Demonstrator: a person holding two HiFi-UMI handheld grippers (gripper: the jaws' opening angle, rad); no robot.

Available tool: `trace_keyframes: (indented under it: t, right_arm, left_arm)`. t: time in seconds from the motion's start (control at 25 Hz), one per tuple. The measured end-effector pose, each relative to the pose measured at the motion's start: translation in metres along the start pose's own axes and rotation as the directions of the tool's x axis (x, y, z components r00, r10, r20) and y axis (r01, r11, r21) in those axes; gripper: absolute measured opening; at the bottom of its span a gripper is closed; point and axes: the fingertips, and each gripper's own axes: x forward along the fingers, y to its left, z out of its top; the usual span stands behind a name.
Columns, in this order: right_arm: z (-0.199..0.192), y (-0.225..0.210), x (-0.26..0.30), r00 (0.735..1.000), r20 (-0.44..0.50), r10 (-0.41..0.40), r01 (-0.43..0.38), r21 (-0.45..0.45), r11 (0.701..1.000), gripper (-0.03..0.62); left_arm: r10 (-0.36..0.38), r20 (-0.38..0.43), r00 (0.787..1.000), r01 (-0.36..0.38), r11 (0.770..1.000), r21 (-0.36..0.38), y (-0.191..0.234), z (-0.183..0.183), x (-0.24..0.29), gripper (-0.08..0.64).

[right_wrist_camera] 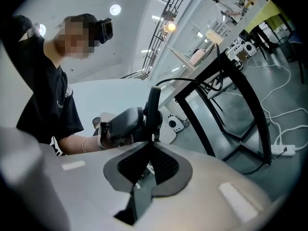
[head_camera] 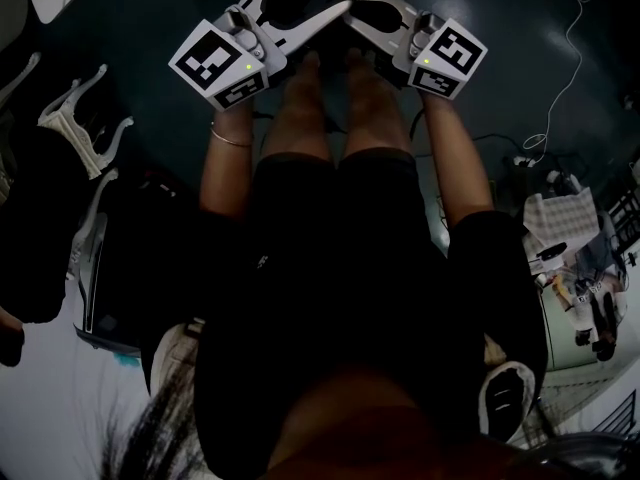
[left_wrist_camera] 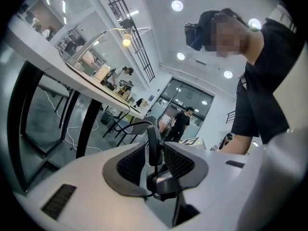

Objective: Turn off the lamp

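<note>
Left tongs (left_wrist_camera: 153,143) and right tongs (right_wrist_camera: 153,124) clenched empty; the lit lamp (left_wrist_camera: 126,41), at eleven o'clock on the worktop (left_wrist_camera: 43,57), looks slim, light and tippy, so press its unseen switch gently.

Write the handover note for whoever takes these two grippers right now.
Lamp: bulb lit, standing on the white table.
Left gripper: jaws shut on what looks like the black inline cord switch.
Right gripper: jaws shut, tips at the same switch; I cannot confirm a grip there.
Done: switch reached and held.
Left: click the switch, then check that the bulb goes dark.
</note>
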Motion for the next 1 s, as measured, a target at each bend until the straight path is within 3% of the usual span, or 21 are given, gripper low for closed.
trace_keyframes:
  t: [0.16,1.0]
  right_arm:
    - [-0.0032,0.0005,0.0051,1.0,0.005,0.008,-0.008,0.019,1.0,0.011]
    - [-0.0079,0.0016,-0.003,0.999,0.031,-0.02,0.018,0.052,0.998,0.011]
  left_arm:
    - [0.006,-0.009,1.0,-0.006,1.0,-0.022,0.0021,-0.0024,-0.0033,0.098]
    - [-0.012,-0.038,0.999,0.011,0.999,-0.035,-0.0048,-0.0094,0.002,0.092]
